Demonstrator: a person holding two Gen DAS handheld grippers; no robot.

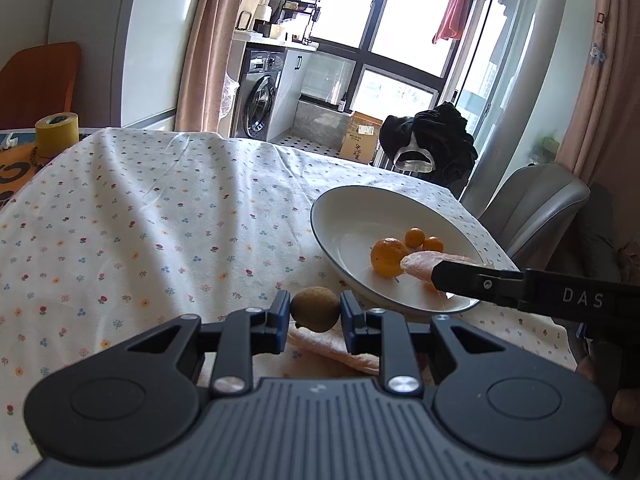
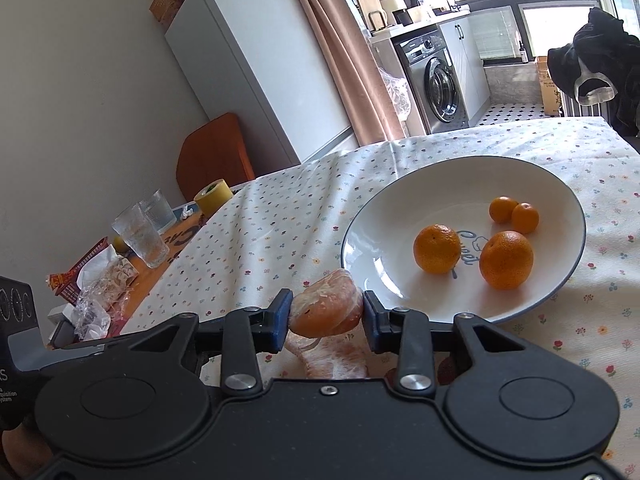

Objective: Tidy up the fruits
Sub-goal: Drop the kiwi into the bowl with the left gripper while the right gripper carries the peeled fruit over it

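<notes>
My left gripper (image 1: 315,312) is shut on a small brown round fruit (image 1: 315,309), held above the flowered tablecloth near the white plate (image 1: 348,208). My right gripper (image 2: 326,312) is shut on a peeled citrus piece (image 2: 326,310) at the near rim of the plate (image 2: 460,176); in the left wrist view that piece (image 1: 420,265) hangs over the plate. The plate holds two oranges (image 2: 437,249) (image 2: 506,259) and two small kumquats (image 2: 503,209) (image 2: 525,218). More peeled citrus (image 2: 336,360) lies on the cloth under the grippers.
A yellow tape roll (image 1: 56,133), two glasses (image 2: 140,236) and plastic wrappers (image 2: 100,292) sit at the table's far left end. A grey chair (image 1: 536,208) stands by the right edge, an orange chair (image 2: 214,156) behind the table.
</notes>
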